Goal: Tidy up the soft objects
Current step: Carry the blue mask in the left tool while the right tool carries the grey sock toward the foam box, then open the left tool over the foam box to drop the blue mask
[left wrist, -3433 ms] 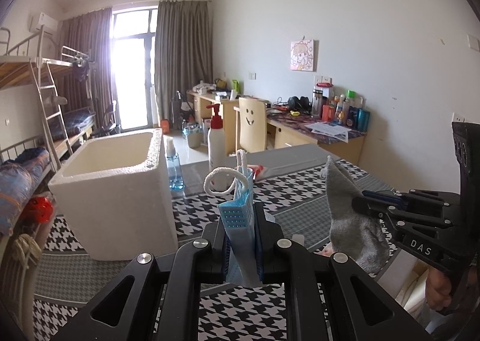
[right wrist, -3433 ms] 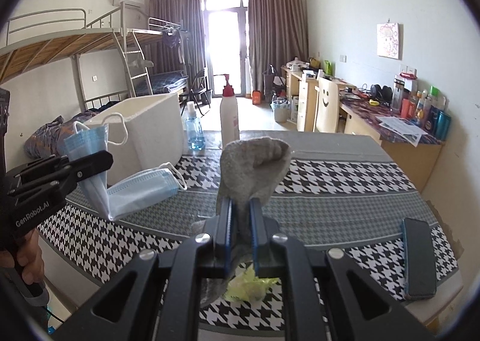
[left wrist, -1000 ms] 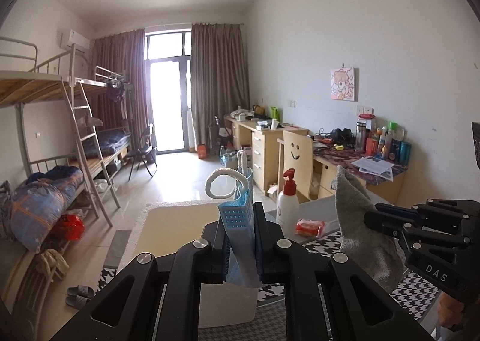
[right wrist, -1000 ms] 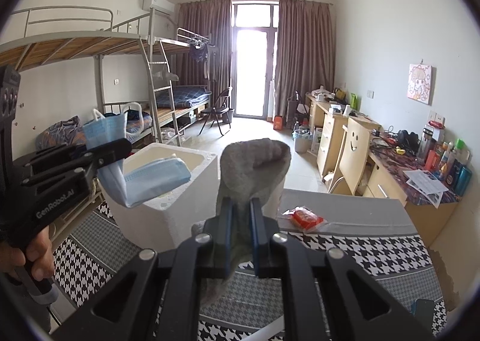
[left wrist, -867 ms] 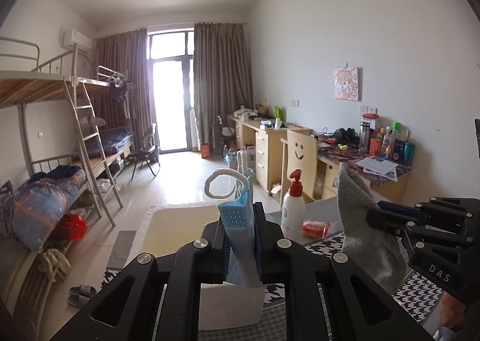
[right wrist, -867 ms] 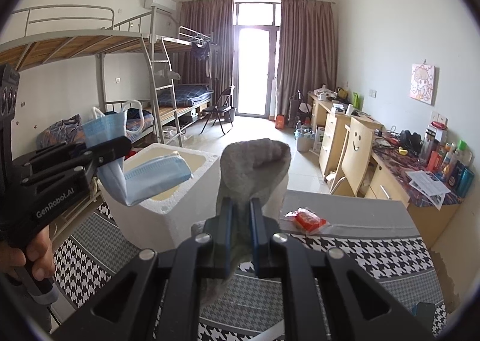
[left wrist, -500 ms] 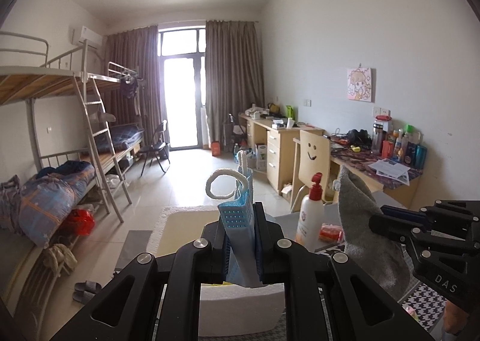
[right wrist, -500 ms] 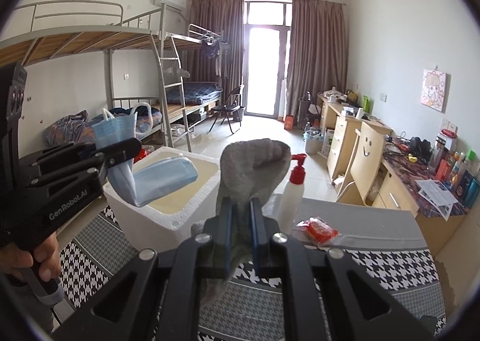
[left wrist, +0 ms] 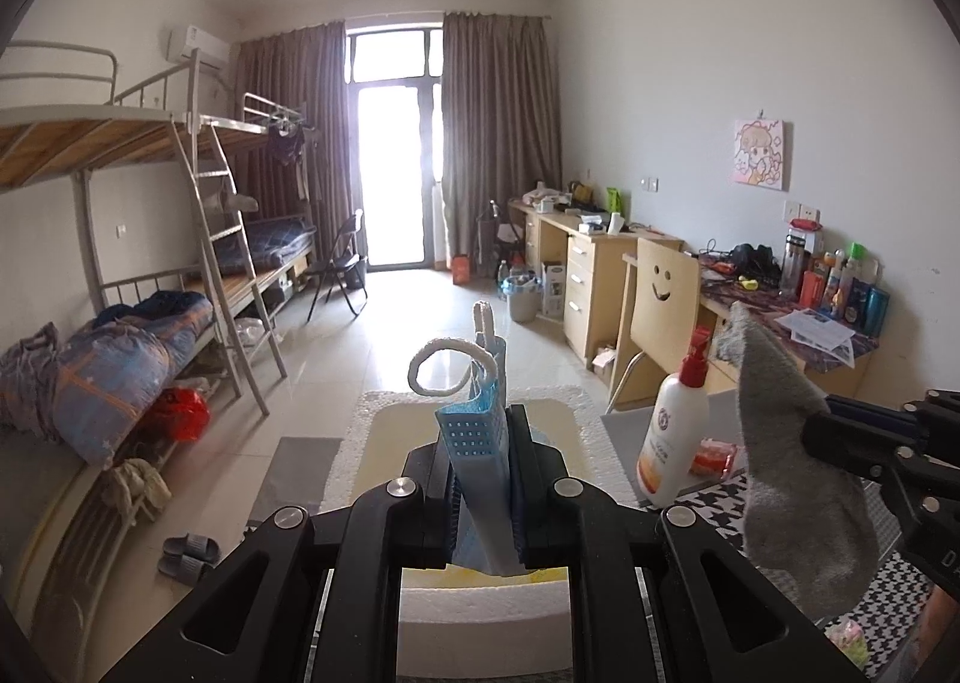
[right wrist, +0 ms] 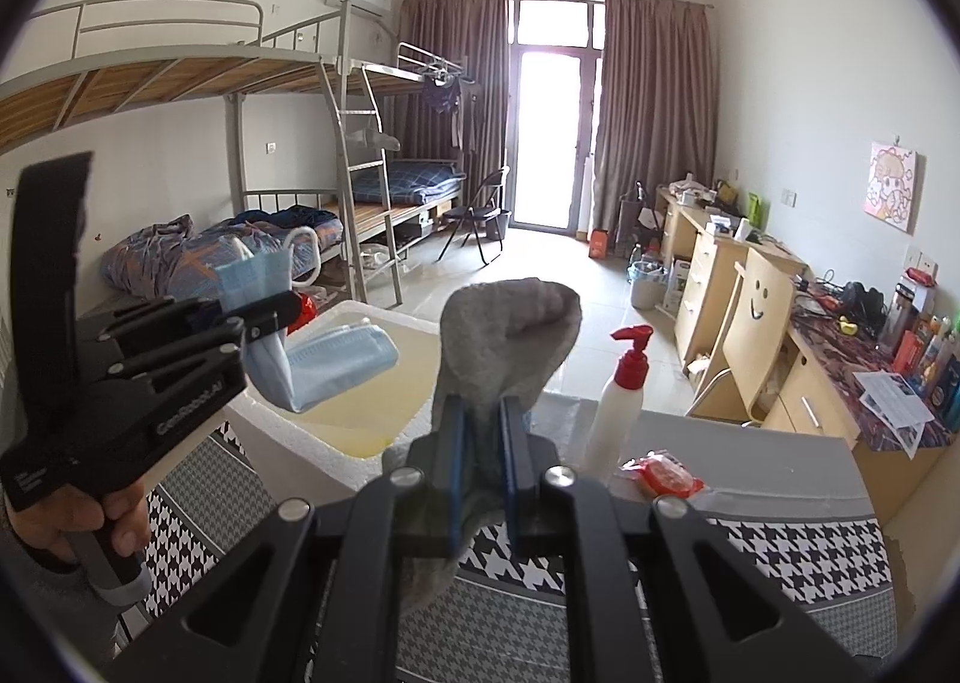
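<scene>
My left gripper [left wrist: 483,431] is shut on a blue face mask [left wrist: 477,446], its white ear loops sticking up past the fingers. In the right wrist view that left gripper [right wrist: 282,311] holds the mask [right wrist: 336,365] hanging over the open top of a white foam box [right wrist: 324,452]. The box [left wrist: 372,443] lies directly below and ahead in the left wrist view. My right gripper [right wrist: 480,413] is shut on a grey sock [right wrist: 510,335], just right of the box. From the left wrist view, the sock [left wrist: 792,473] dangles from the right gripper [left wrist: 831,422].
A white pump bottle with a red top [right wrist: 618,407] and a red packet [right wrist: 660,473] stand on the table with the houndstooth cloth [right wrist: 780,551], right of the box. A hand [right wrist: 78,509] grips the left tool. Bunk beds, desks and a chair lie beyond.
Both grippers have shifted toward the foam box. The mask now hangs further over the box's opening, and the box and bottle sit closer in both views. Both grips are unchanged.
</scene>
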